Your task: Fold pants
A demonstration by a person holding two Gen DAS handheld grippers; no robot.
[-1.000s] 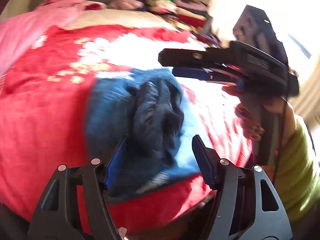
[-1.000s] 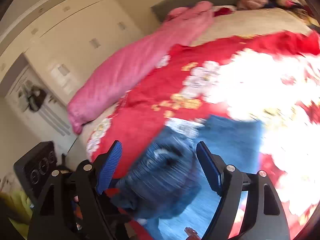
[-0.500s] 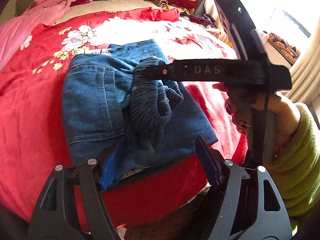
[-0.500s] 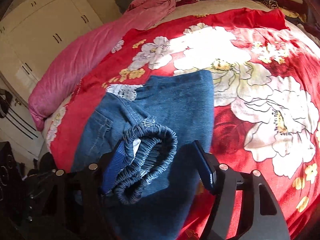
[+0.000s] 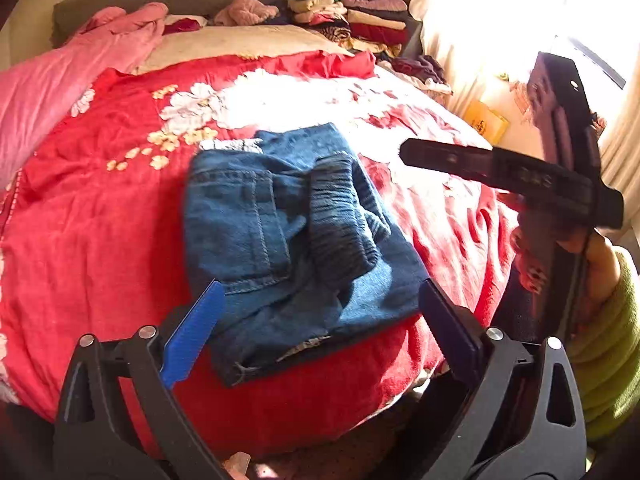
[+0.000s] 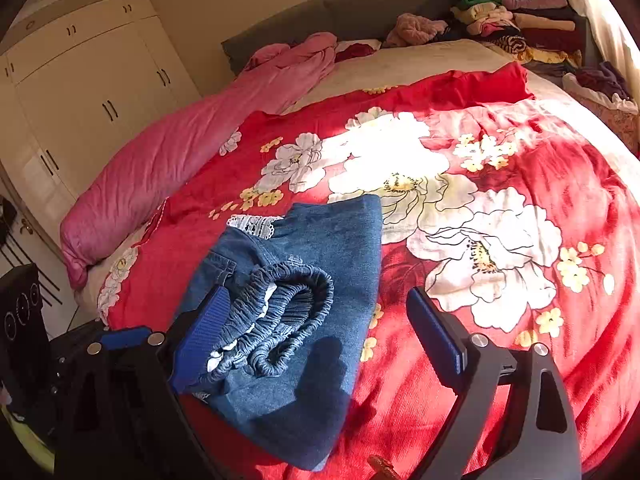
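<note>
Folded blue jeans lie on the red flowered blanket, with the gathered elastic waistband bunched on top. My left gripper hovers at the near edge of the jeans, its jaws opening, and the pads press nothing. In the right wrist view the jeans and the waistband lie below my right gripper. Its jaws are opening too; the waistband sits loose beside the left pad. The right gripper also shows at the right of the left wrist view, held by a hand in a green sleeve.
A pink duvet runs along the bed's left side. Stacked clothes fill the far right corner by the grey headboard. White wardrobes stand to the left. The bed's near edge lies just under the grippers.
The bunched jeans that both grippers held up have settled onto the blanket. Both pairs of jaws have widened and drawn back from the cloth, and the right gripper has swung to the right.
</note>
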